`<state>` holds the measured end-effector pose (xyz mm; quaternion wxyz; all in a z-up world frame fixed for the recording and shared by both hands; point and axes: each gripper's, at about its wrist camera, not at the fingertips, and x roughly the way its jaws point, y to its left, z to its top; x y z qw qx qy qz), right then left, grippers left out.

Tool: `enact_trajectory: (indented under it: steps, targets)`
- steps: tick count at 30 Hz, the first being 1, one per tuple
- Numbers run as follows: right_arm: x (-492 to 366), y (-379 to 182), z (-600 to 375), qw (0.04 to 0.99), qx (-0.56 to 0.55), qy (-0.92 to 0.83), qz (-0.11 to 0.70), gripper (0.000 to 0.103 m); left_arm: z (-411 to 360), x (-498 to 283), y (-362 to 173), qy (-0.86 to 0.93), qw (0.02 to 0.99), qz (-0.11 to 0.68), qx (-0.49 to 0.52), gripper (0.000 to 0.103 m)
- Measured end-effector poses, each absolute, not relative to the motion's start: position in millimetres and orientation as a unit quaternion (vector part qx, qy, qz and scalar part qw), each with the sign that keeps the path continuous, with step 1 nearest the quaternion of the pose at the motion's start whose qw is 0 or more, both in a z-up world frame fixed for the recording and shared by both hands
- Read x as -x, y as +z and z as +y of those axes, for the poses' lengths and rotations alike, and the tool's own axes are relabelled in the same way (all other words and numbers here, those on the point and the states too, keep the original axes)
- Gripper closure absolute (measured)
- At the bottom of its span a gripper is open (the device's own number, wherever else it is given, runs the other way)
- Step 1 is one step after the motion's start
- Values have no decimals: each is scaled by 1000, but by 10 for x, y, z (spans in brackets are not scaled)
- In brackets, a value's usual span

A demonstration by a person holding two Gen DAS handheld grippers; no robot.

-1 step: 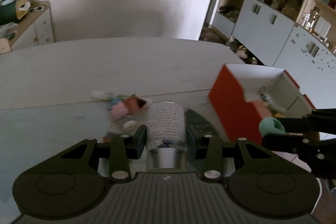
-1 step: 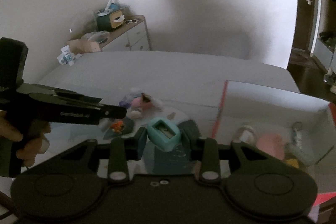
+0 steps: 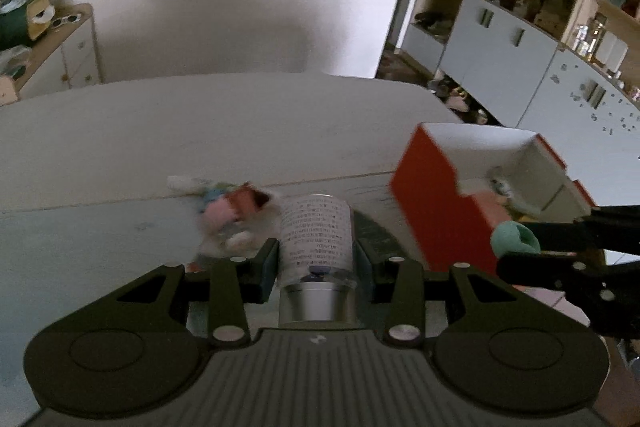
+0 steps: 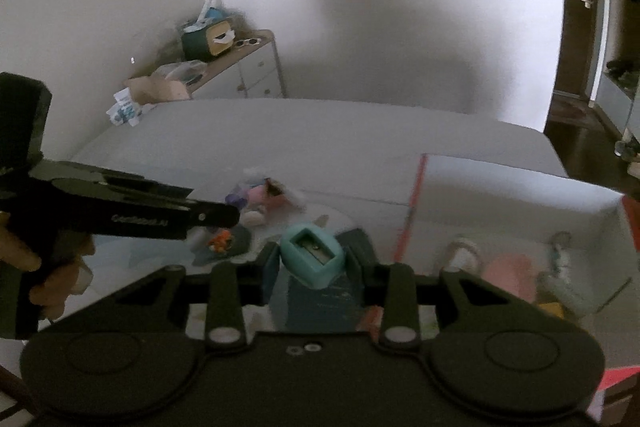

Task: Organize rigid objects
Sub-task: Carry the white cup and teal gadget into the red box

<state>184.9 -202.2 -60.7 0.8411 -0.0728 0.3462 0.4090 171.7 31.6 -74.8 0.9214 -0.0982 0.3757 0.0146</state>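
While the left gripper (image 3: pixel 316 259) is clenching a labelled bottle (image 3: pixel 316 231) left of the orange box (image 3: pixel 436 203), the right gripper (image 4: pixel 312 263) is clamping a teal pencil sharpener (image 4: pixel 312 257); each should clear the box wall before releasing.

Left gripper (image 3: pixel 316 259) clamped on labelled bottle (image 3: pixel 316 239), toys (image 3: pixel 232 211) blurred beyond, red box (image 3: pixel 440 211) right, right gripper (image 3: pixel 520 247) pinching teal sharpener (image 3: pixel 514 238).

Bottle (image 3: pixel 316 239): paper label, shiny metal cap; sharpener (image 4: pixel 312 261): matt plastic
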Motion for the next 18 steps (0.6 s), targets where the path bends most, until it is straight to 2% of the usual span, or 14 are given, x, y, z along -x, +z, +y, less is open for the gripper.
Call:
enact_trajectory:
  steps: [18]
  targets:
    - [-2351, -655, -3012, 853, 72, 383, 348, 68, -824, -2022, -665, -18, 922, 377, 81, 63]
